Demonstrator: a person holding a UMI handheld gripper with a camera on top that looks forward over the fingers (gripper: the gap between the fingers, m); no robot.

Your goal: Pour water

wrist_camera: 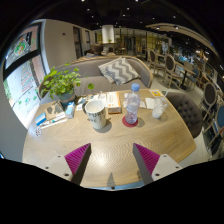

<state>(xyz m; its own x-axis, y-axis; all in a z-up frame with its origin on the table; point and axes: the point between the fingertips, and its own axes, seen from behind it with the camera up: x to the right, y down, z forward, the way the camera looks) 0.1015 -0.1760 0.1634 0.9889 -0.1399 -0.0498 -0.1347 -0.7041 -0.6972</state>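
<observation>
The water bottle [132, 104] stands upright on the round wooden table [110, 150], on a small pink coaster [131, 123], a little beyond your fingers and slightly to the right of the middle line. It is clear plastic with a white cap, and nothing touches it. Just to its left you see a white mug [95, 112], also upright, apart from the bottle. To its right stands a small glass cup [158, 108], near a bowl with something yellow in it [157, 94]. Behind the bottle lies a flat object like a book [113, 100]. At the far left of the table there is a green plant in a pot [62, 84]. Your gripper [112, 157] is released: the two fingers with the magenta pads [76, 156] are wide apart over the bare table, and they hold nothing. Beyond the table you see a grey sofa with a patterned cushion [118, 69].
</observation>
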